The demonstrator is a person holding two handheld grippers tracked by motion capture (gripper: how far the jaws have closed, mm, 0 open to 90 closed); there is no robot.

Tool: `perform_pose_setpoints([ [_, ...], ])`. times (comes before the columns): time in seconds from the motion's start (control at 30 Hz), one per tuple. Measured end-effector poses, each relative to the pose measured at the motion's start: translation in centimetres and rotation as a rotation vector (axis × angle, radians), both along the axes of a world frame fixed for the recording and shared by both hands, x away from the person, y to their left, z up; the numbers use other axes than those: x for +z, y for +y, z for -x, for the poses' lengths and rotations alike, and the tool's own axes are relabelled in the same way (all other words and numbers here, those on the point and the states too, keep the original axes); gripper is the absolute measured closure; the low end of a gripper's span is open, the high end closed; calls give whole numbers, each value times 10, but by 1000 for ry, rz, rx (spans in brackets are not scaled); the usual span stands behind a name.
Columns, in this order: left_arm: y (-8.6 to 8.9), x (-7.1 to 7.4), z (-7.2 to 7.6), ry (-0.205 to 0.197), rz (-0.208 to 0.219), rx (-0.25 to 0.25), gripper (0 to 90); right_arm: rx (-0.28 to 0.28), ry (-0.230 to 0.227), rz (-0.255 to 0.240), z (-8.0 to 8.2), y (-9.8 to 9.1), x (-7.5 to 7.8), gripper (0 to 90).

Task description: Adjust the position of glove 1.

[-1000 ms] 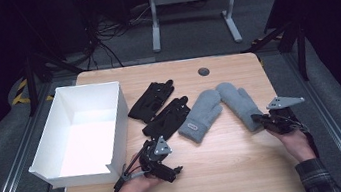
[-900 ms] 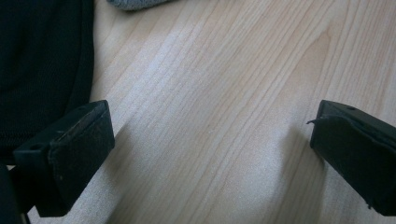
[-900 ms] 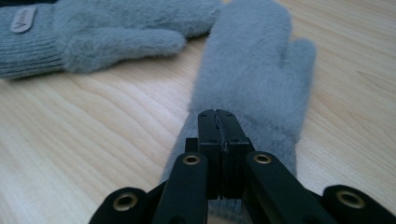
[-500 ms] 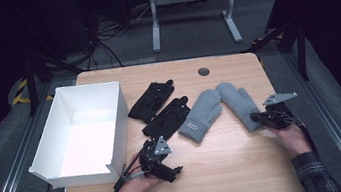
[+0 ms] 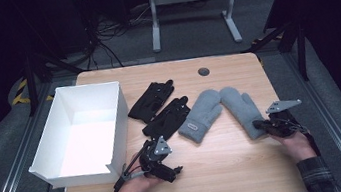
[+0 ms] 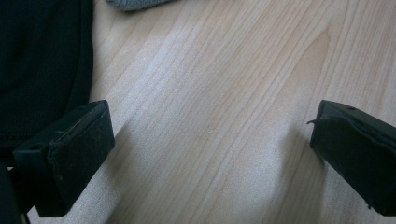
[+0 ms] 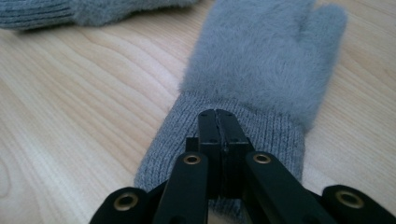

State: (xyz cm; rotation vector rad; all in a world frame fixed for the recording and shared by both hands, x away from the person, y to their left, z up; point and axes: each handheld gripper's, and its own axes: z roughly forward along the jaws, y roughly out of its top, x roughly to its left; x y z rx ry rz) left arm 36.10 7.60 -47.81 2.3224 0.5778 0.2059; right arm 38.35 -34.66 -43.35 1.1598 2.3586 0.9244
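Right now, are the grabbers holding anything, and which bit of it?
The right gripper pinches the grey mitten by its ribbed cuff. The left gripper is open over bare table.

You are working in a lab-style recording bay: a wooden table (image 5: 229,168) inside dark metal framing (image 5: 303,52), cables (image 5: 99,35) trailing across grey carpet (image 5: 189,27).

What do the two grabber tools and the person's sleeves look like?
The left tool and the right tool are black, with two blocky black jaws each. Both carry a grey three-cornered plate on top. The right tool's jaw arms have brass-coloured rivets. A thin cable trails from the left one. The sleeves are dark plaid.
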Motion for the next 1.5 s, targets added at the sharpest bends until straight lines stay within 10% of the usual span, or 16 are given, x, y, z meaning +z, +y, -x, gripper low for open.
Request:
perform_pose_setpoints([
  [0.73, 0, 0, 0, -2, 0, 0, 5, 110, 31, 6, 43, 26, 4, 900],
  [1.5, 0, 0, 0, -2, 0, 0, 4, 362, 58, -48, 43, 101, 1, 900],
])
